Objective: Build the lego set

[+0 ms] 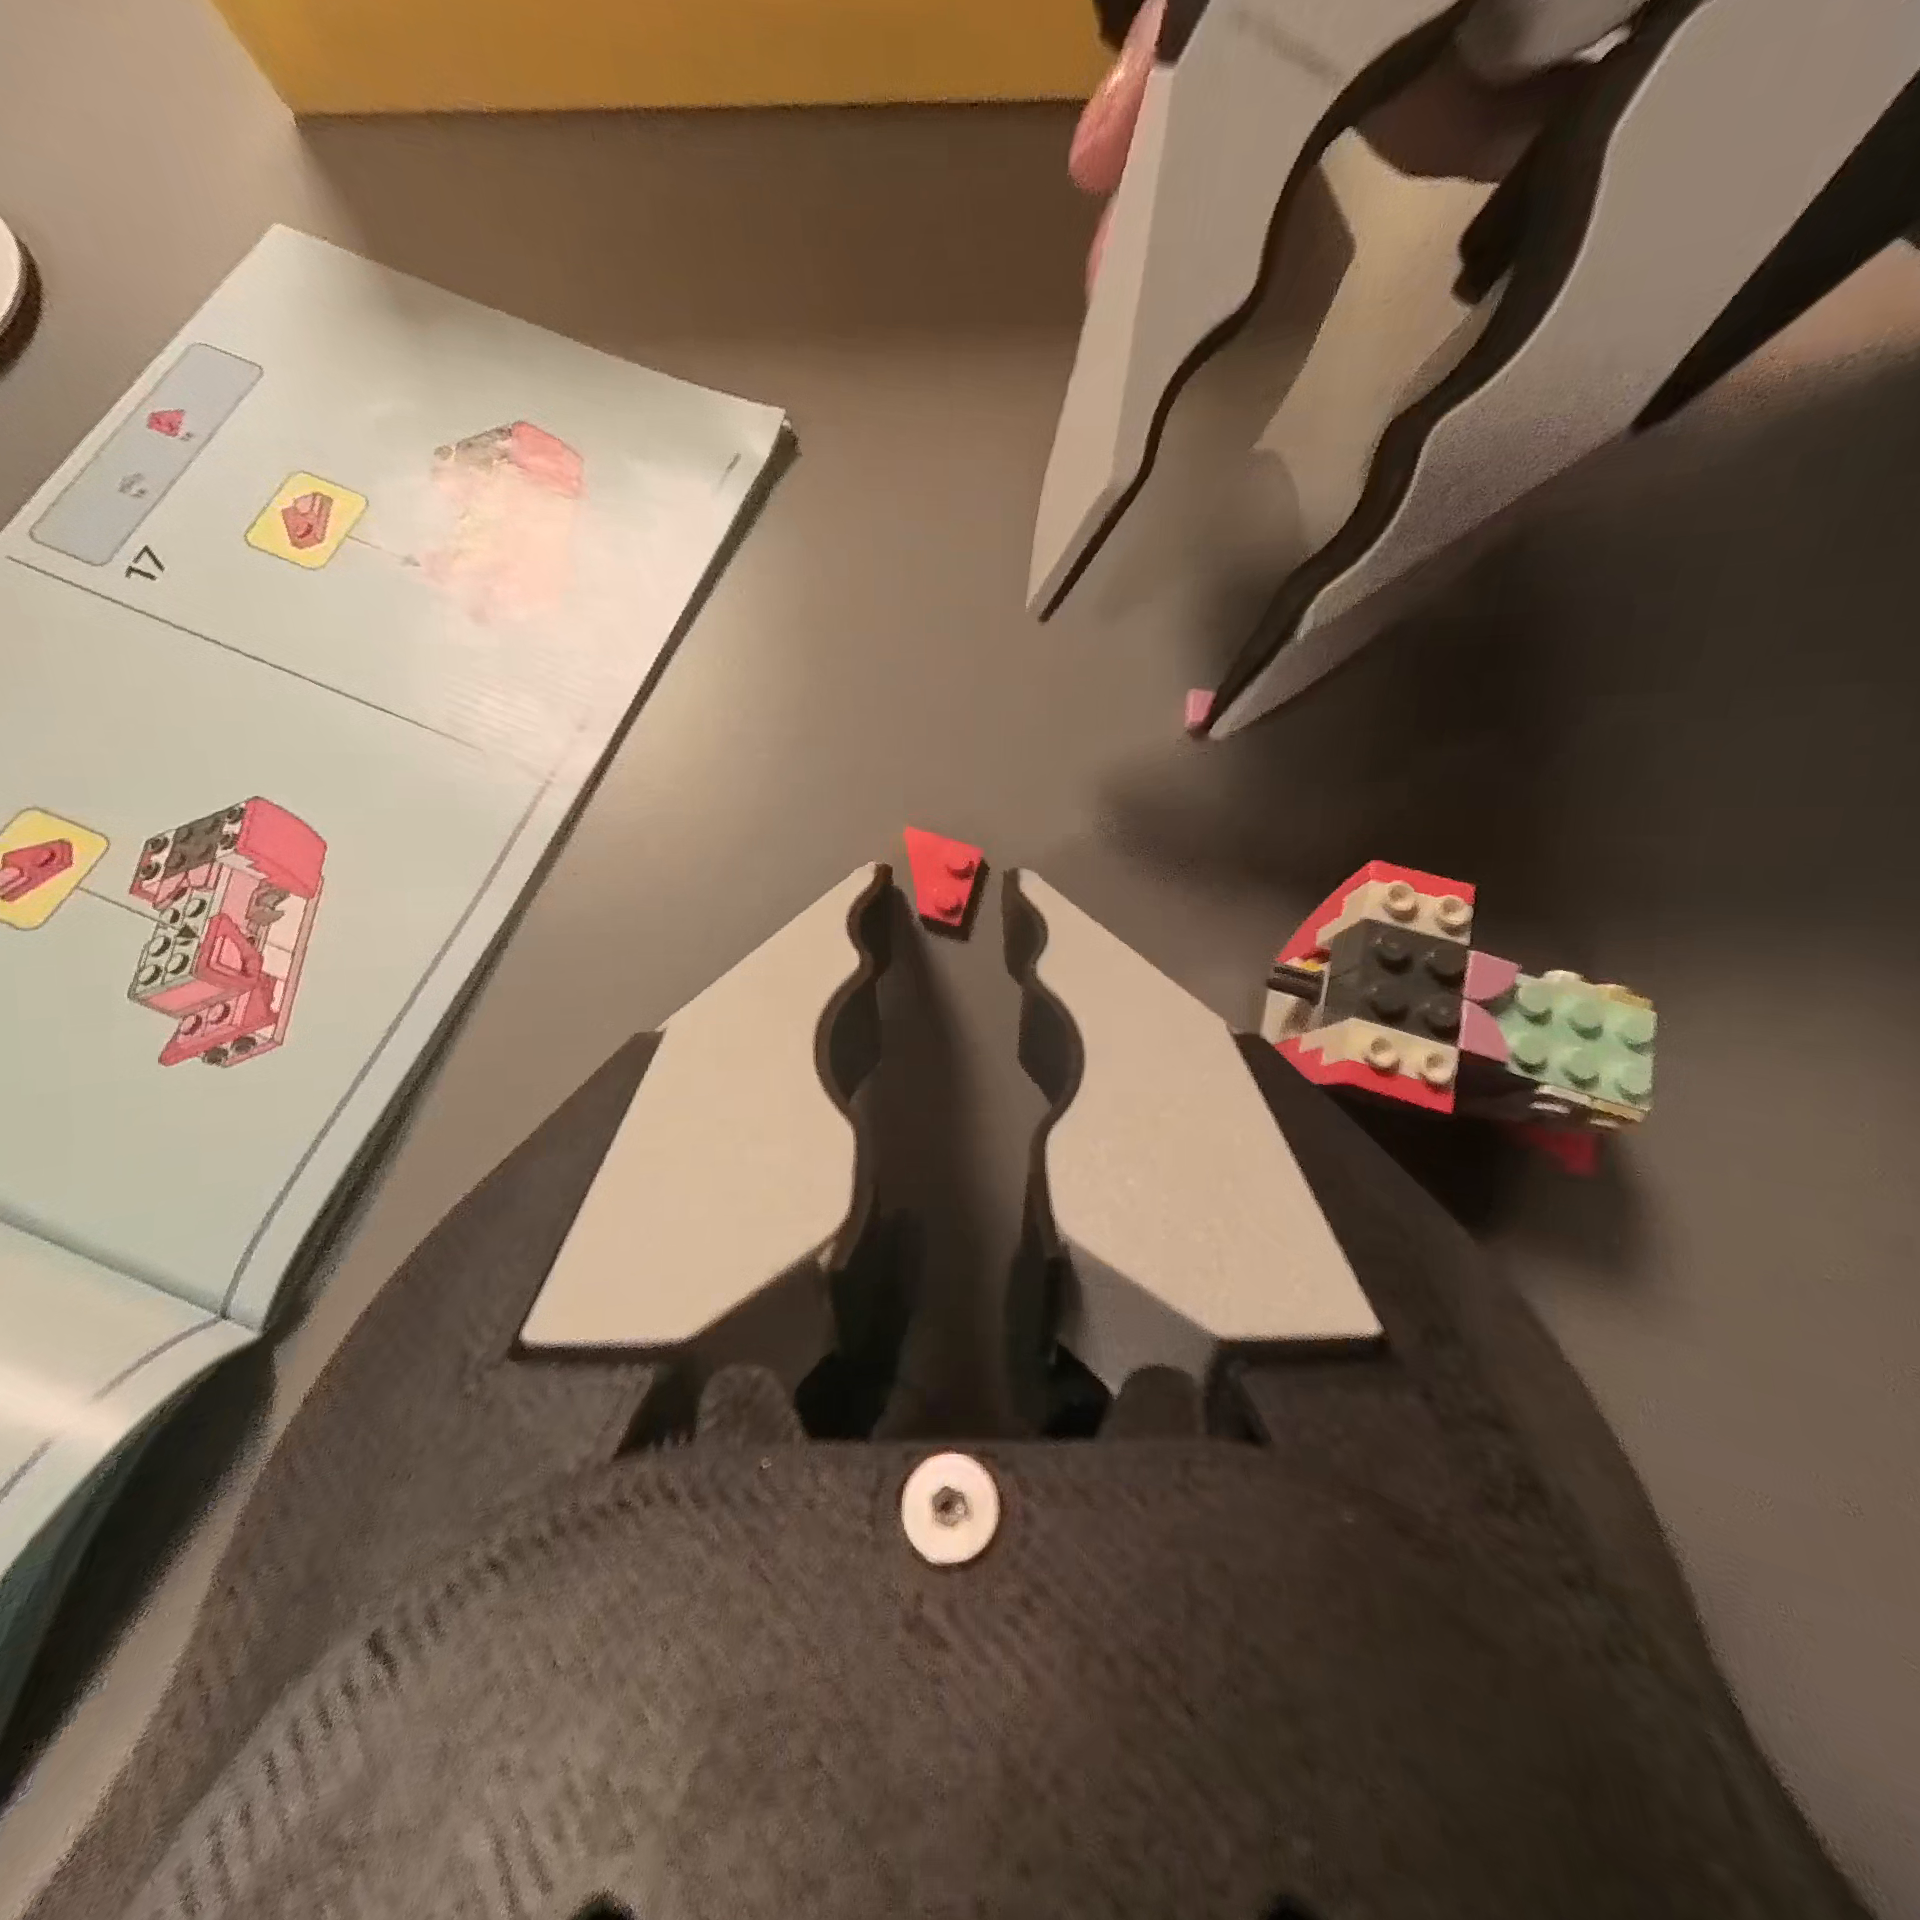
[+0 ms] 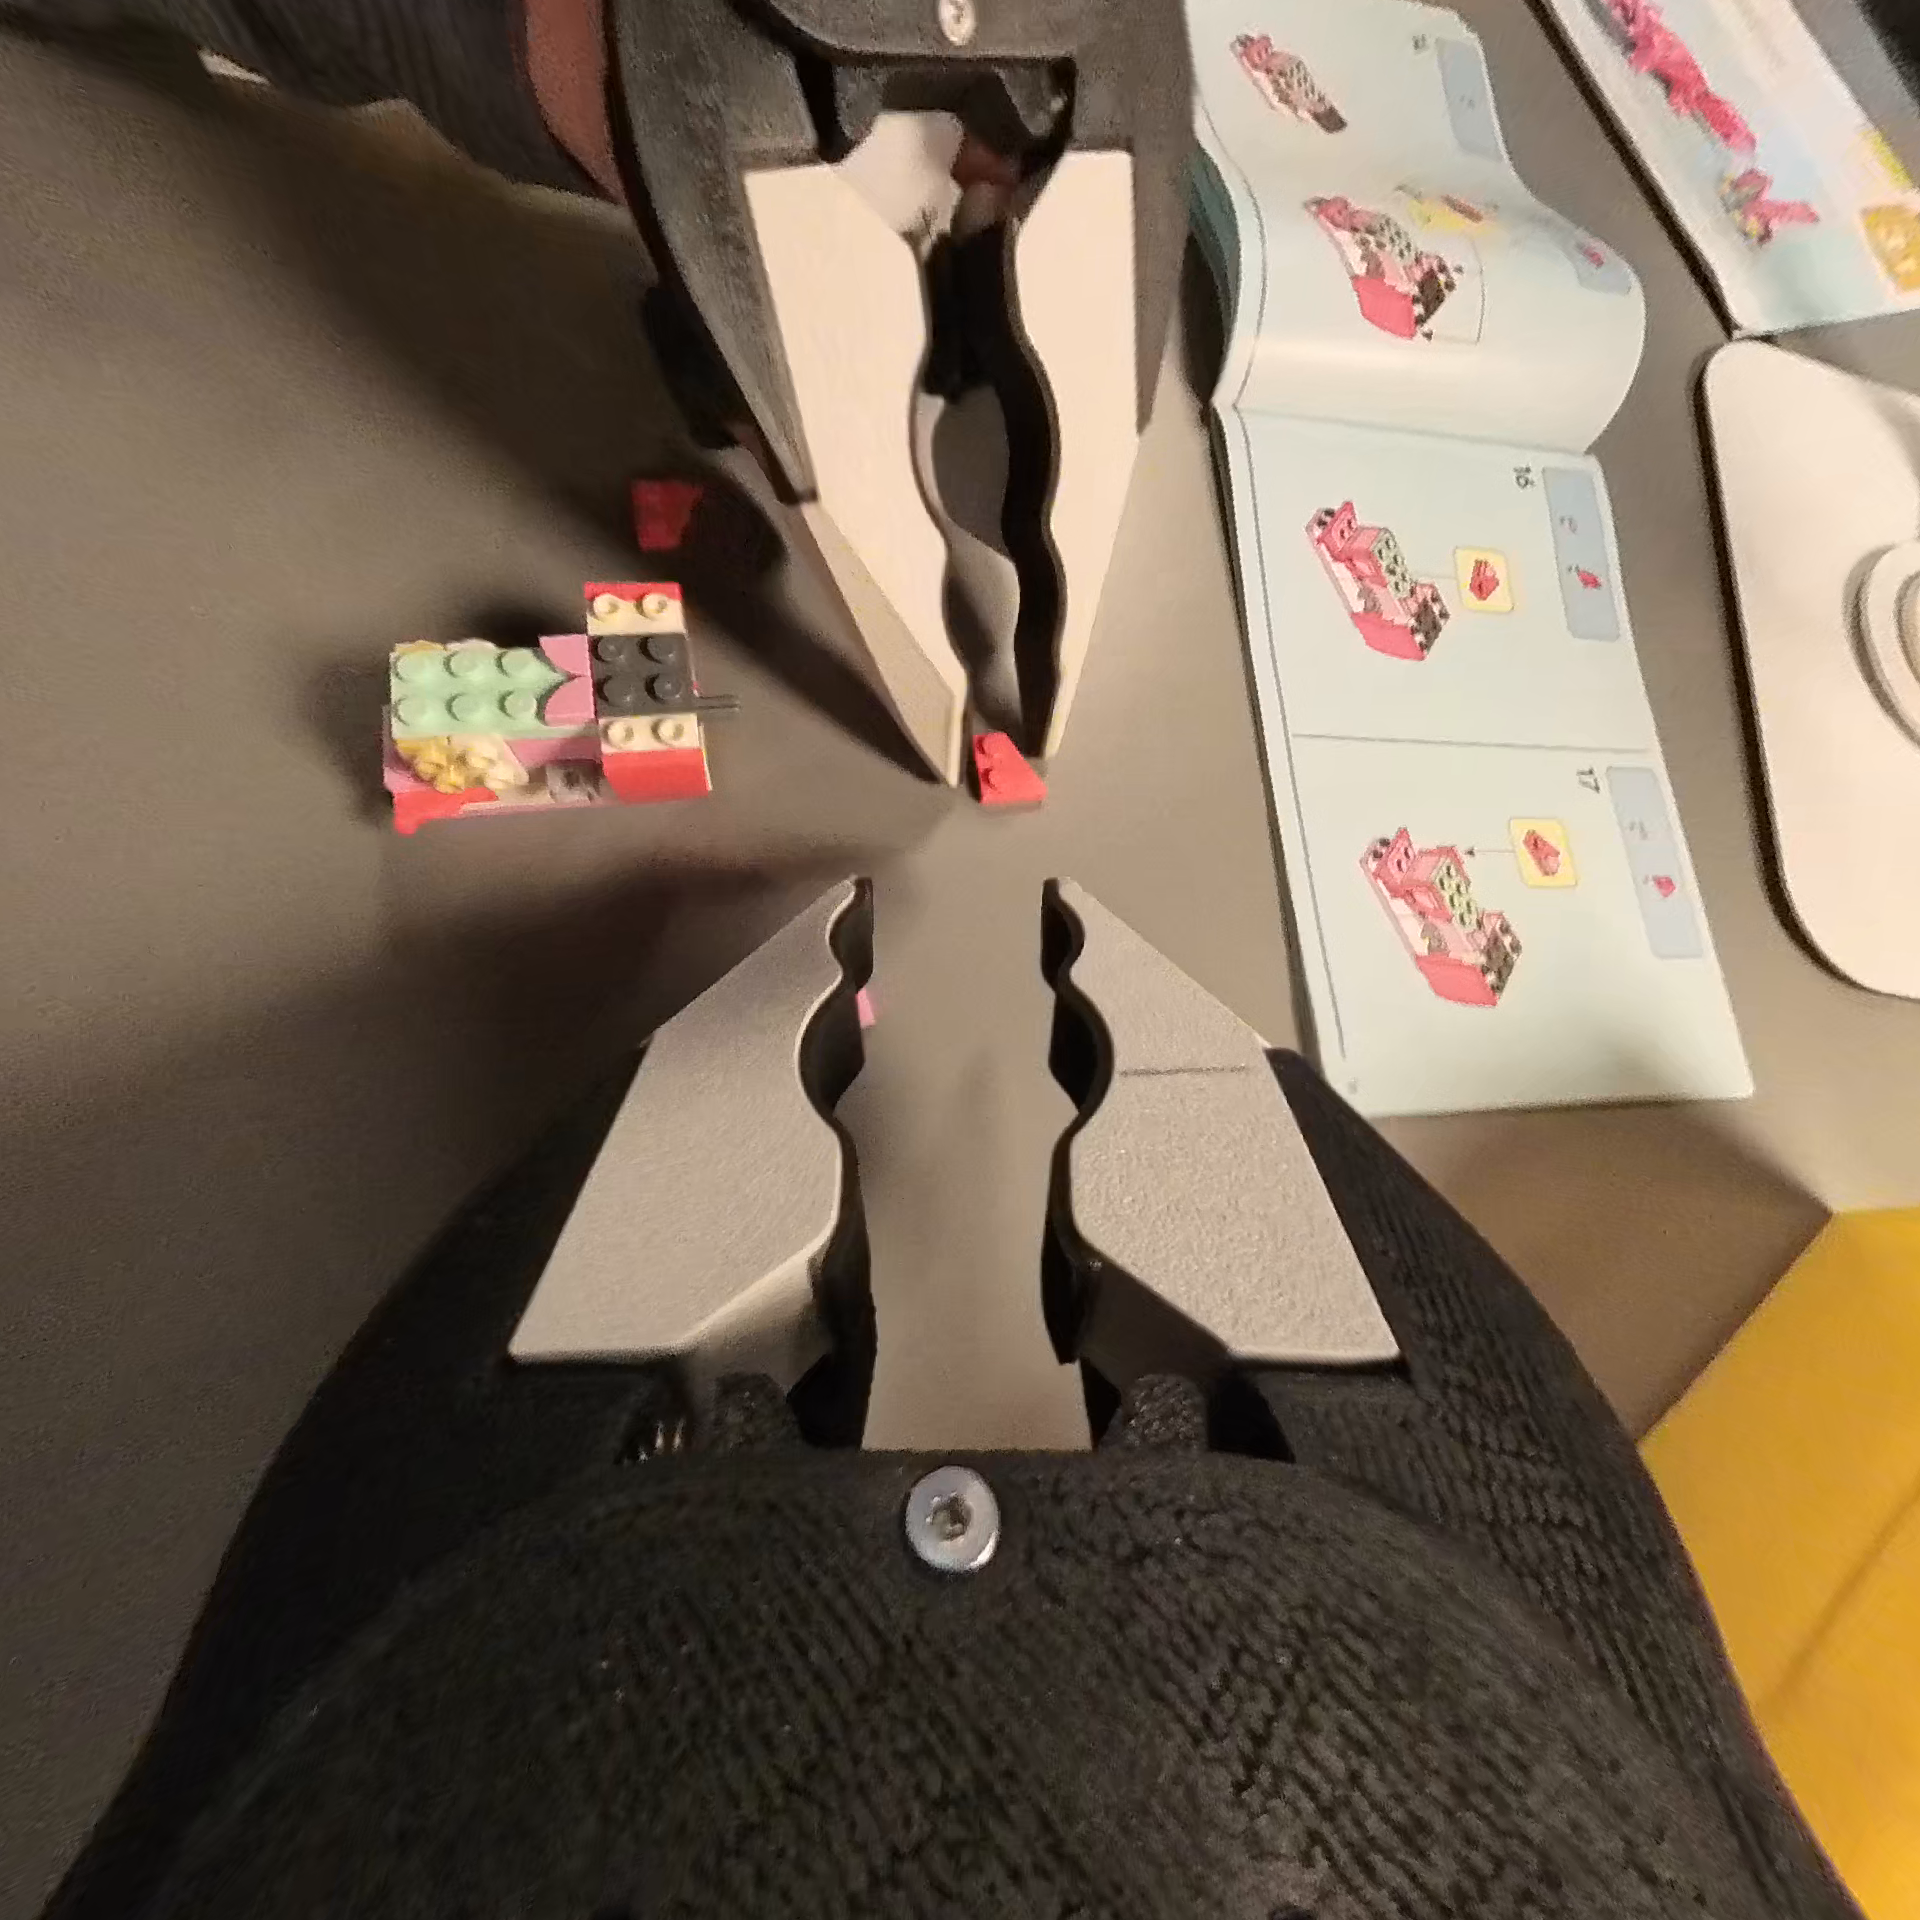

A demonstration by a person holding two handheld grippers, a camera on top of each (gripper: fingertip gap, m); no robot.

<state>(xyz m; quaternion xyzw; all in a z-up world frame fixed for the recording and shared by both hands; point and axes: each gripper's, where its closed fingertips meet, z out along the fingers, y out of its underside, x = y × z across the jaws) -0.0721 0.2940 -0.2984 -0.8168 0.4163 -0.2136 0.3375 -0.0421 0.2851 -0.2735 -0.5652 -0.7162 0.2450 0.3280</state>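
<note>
My left gripper (image 1: 948,876) is open low over the grey table. A small red wedge plate (image 1: 943,883) lies on the table between its fingertips, with a gap on the right side, so it is not gripped. The right wrist view shows the same plate (image 2: 1006,771) at the left gripper's (image 2: 1000,764) tips. My right gripper (image 2: 954,891) is open and holds nothing. A tiny pink piece (image 2: 868,1006) sits against the inner side of its left finger; it also shows in the left wrist view (image 1: 1198,712). A small brick model (image 1: 1455,997) in red, black, tan and mint lies to the right of my left gripper.
An open instruction booklet (image 1: 364,675) lies on the table (image 1: 883,364) to the left of my left gripper. A yellow box (image 1: 665,52) stands at the far edge. Another loose red piece (image 2: 660,514) lies beyond the model (image 2: 540,707). A white object (image 2: 1818,623) sits past the booklet. Tip to tip, the grippers are about 5 cm apart. About 9 cm separates my left fingertips from the loose red piece (image 2: 660,514).
</note>
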